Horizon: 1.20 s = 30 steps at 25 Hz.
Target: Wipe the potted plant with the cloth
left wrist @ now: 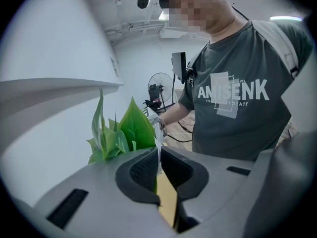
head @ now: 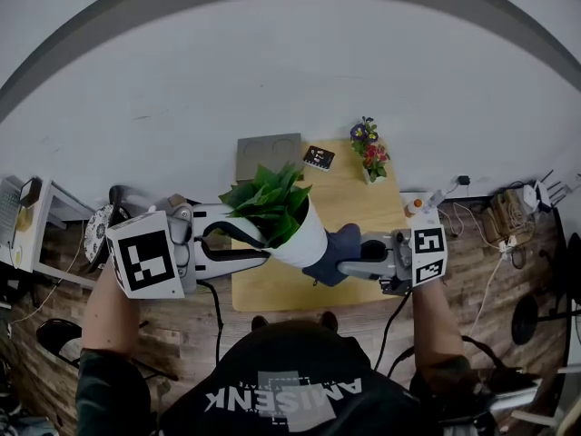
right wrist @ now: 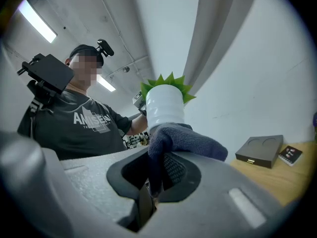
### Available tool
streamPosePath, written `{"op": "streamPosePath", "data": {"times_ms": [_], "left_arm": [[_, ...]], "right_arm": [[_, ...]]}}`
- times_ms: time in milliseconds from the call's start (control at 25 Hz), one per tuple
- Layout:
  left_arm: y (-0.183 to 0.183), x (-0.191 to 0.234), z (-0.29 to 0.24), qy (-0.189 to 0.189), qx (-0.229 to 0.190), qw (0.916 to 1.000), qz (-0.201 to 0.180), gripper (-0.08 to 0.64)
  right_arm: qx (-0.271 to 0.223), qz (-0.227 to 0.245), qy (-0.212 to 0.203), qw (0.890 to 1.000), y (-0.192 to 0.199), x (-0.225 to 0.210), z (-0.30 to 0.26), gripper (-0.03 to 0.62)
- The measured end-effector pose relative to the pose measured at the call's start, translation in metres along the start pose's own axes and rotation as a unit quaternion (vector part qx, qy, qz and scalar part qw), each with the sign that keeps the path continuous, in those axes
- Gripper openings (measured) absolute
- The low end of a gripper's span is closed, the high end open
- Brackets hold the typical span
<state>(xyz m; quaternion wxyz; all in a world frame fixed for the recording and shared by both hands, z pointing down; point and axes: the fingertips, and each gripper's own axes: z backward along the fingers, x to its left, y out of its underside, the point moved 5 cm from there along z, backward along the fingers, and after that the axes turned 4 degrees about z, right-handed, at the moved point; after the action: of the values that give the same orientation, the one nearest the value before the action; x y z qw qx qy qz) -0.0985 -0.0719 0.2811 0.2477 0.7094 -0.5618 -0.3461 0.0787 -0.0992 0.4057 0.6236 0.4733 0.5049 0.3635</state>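
Head view: the left gripper (head: 260,254) is holding the pot (head: 307,241) tilted above the table (head: 272,291), and the right gripper (head: 352,263) is pressing the cloth (head: 334,249) to its base.

Left gripper view: the jaws are pinching the pot's rim.

Right gripper view: the jaws are clamping the cloth, which is touching the pot.

Wiping looks under way, and the leaves (head: 268,198) probably remain to be done.
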Motion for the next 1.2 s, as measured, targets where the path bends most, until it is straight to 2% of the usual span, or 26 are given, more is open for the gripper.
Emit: {"op": "streamPosePath", "data": {"times_ms": [240,360,640,760,1040,1200], "left_arm": [[0.004,0.003,-0.005,-0.006,0.002,1.0,0.007,0.02],[0.007,0.008,-0.01,-0.021,-0.01,0.9996,0.018,0.02],[0.027,0.032,-0.028,-0.053,0.016,0.9965,0.062,0.02],[0.037,0.042,-0.033,-0.074,0.029,0.9938,0.078,0.02],[0.074,0.059,-0.056,-0.105,0.072,0.9852,0.115,0.02],[0.094,0.065,-0.078,-0.108,0.105,0.9817,0.116,0.021]], "right_arm": [[-0.028,-0.002,0.047,0.999,-0.004,0.004,0.012,0.028],[-0.036,-0.004,0.058,0.998,-0.006,0.005,0.012,0.029],[-0.034,-0.005,0.045,0.998,-0.009,0.014,-0.006,0.029],[-0.038,-0.006,0.053,0.998,-0.009,0.018,-0.005,0.029],[-0.081,0.002,0.118,0.99,-0.019,0.024,0.021,0.029],[-0.085,0.014,0.178,0.98,-0.026,0.026,0.038,0.029]]}}
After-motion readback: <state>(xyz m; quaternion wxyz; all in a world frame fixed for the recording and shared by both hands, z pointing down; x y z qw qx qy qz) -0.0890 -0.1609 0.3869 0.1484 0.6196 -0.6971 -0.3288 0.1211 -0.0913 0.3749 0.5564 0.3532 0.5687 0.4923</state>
